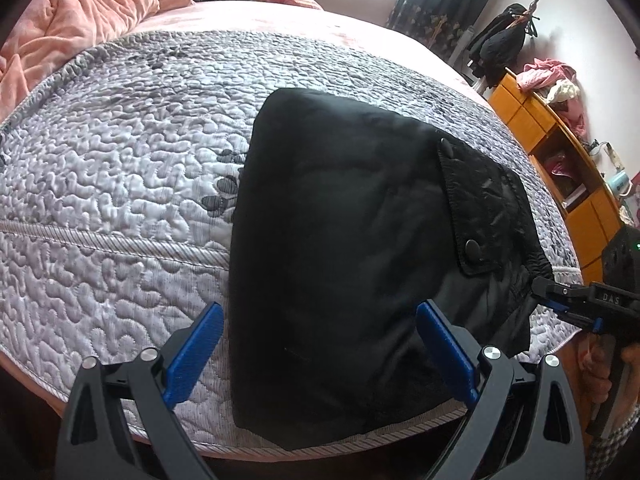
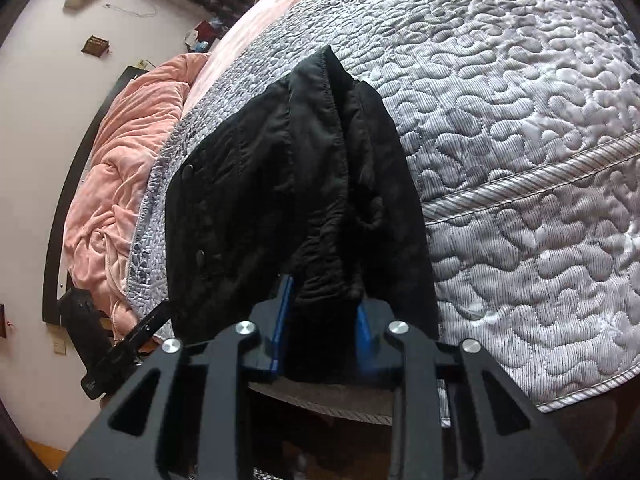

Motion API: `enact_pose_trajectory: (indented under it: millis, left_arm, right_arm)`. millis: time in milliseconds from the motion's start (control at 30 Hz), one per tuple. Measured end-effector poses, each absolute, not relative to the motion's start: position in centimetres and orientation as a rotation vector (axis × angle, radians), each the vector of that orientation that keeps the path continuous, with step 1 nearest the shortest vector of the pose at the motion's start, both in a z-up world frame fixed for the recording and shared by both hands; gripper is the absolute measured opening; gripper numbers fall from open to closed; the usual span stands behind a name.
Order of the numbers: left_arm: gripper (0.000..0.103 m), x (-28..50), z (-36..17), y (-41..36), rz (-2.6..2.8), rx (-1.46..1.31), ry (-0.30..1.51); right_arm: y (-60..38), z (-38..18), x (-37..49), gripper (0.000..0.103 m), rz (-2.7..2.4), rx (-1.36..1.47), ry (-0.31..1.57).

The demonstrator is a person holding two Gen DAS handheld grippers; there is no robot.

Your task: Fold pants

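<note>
The black pants (image 1: 340, 248) lie folded into a thick stack on the grey quilted bed cover (image 1: 120, 168), near its front edge, with a snap-button pocket flap (image 1: 472, 208) on the right side. My left gripper (image 1: 320, 340) is open, its blue pads straddling the near end of the stack. My right gripper (image 1: 548, 296) comes in from the right and is shut on the pants' right edge. In the right wrist view the right gripper (image 2: 324, 320) clamps a bunched fold of the pants (image 2: 304, 184) between its blue pads (image 2: 282, 320).
A rumpled pink blanket (image 1: 88, 12) lies at the bed's far left. An orange wooden cabinet (image 1: 560, 152) with clothes on top stands to the right of the bed. A coat rack (image 1: 504, 36) stands by the curtained window. The bed's front edge (image 1: 248, 446) is just below the grippers.
</note>
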State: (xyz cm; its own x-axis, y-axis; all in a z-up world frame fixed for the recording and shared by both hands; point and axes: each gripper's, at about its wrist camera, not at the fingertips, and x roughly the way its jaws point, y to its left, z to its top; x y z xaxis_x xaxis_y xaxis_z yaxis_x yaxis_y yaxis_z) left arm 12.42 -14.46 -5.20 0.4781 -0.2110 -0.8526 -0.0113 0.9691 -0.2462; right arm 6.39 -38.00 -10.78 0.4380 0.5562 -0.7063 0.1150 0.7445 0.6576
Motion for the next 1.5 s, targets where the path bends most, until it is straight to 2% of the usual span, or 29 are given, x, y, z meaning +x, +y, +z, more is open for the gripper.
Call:
enact_pose_trajectory:
  millis: [233, 400, 533, 667, 733, 767, 800, 833, 1033, 1267, 1500]
  left_arm:
    - [0.097, 12.3, -3.9, -14.8, -0.129, -0.222, 1.029]
    - [0.097, 12.2, -3.3, -15.4, -0.141, -0.205, 1.009]
    - [0.097, 12.0, -3.0, -15.7, -0.149, -0.180, 0.999]
    - [0.097, 12.0, -2.4, -16.1, -0.152, -0.159, 0.978]
    - [0.097, 12.0, -2.3, -16.2, -0.158, -0.156, 0.971]
    - [0.097, 12.0, -2.2, -16.3, -0.160, -0.152, 0.970]
    - [0.097, 12.0, -2.2, -16.5, -0.162, -0.148, 0.969]
    - [0.097, 12.1, -2.2, -16.5, -0.165, -0.143, 0.968]
    - [0.098, 12.5, -2.1, -17.1, -0.176, -0.120, 0.965]
    - [0.099, 13.4, -3.7, -16.8, -0.168, -0.114, 1.010]
    - [0.099, 15.4, -7.2, -12.8, -0.230, -0.329, 1.129]
  right_arm:
    - [-38.3, -7.6, 5.5, 0.023, 0.303, 0.682, 1.066]
    - [-36.9, -12.6, 6.8, 0.024, 0.223, 0.600, 1.199]
    - [-37.0, -12.7, 6.5, 0.025, 0.243, 0.618, 1.172]
    - [-37.6, -10.5, 5.9, 0.042, 0.243, 0.550, 1.125]
    - [-38.2, -9.5, 5.6, 0.044, 0.249, 0.548, 1.095]
    - [-38.7, -9.2, 5.6, 0.054, 0.252, 0.551, 1.083]
    - [-39.2, -8.7, 5.7, 0.070, 0.255, 0.555, 1.065]
    - [-39.6, -8.5, 5.6, 0.074, 0.253, 0.552, 1.053]
    - [-41.0, -8.4, 6.5, 0.079, 0.273, 0.541, 1.026]
    - [-40.8, -10.7, 8.3, 0.084, 0.321, 0.589, 1.059]
    - [-40.5, -14.0, 9.3, 0.086, 0.393, 0.651, 1.127]
